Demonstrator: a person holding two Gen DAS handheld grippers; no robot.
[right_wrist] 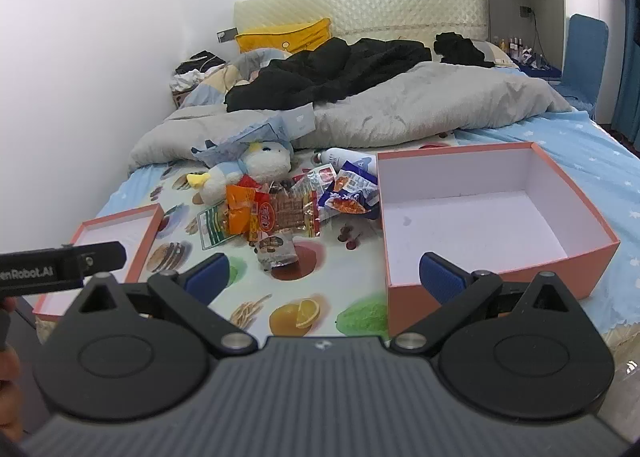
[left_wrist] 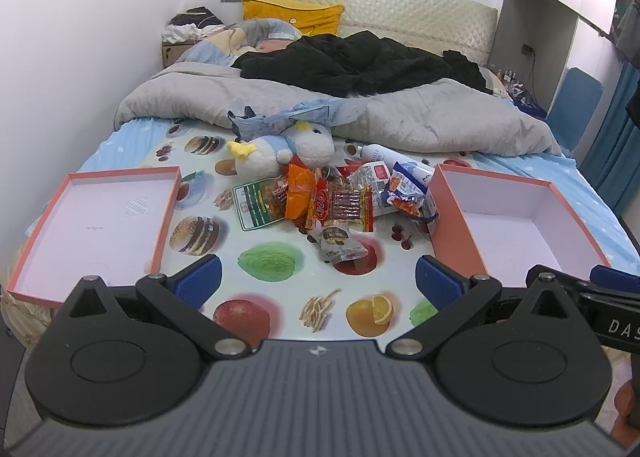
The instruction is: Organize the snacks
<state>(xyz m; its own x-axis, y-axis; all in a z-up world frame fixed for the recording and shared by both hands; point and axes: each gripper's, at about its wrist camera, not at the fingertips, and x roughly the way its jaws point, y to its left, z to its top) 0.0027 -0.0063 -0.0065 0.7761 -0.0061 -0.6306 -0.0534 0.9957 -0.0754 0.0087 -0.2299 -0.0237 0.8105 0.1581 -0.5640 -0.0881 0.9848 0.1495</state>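
A heap of snack packets (left_wrist: 336,201) (right_wrist: 280,213) lies mid-bed on a fruit-print mat: orange, red, blue and green wrappers, with a small grey packet (left_wrist: 338,243) (right_wrist: 276,251) nearest me. A shallow pink box lid (left_wrist: 40,233) (right_wrist: 146,235) sits on the left, and a deeper pink box (left_wrist: 452,225) (right_wrist: 576,193) on the right. Both have nothing inside. My left gripper (left_wrist: 318,283) is open, low over the mat's near edge. My right gripper (right_wrist: 324,277) is open too, its right finger in front of the deep box's near wall. Neither holds anything.
A plush duck (left_wrist: 280,151) (right_wrist: 248,173) and a white bottle (left_wrist: 380,155) (right_wrist: 344,157) lie just behind the snacks. A grey duvet (left_wrist: 420,117) with black clothing (left_wrist: 360,61) covers the bed's far half. A wall runs along the left; a blue chair (left_wrist: 574,105) stands at right.
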